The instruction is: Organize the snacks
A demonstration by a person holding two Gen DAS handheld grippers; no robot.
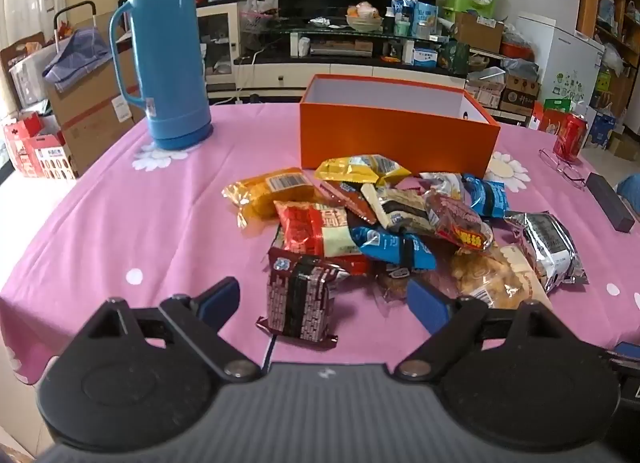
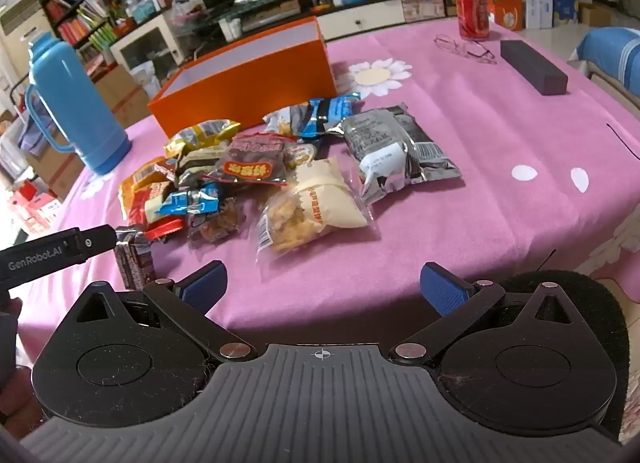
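Note:
A pile of snack packets lies on the pink tablecloth in front of an open, empty orange box. My left gripper is open, its blue pads either side of a dark red packet at the near edge of the pile. My right gripper is open and empty above the near table edge, just short of a clear packet of yellow snacks. The pile and the box lie beyond it. A silver packet lies to the right of the pile.
A tall blue thermos stands at the back left of the table. A red can, glasses and a dark grey block sit at the back right. The left gripper's arm shows at left in the right wrist view.

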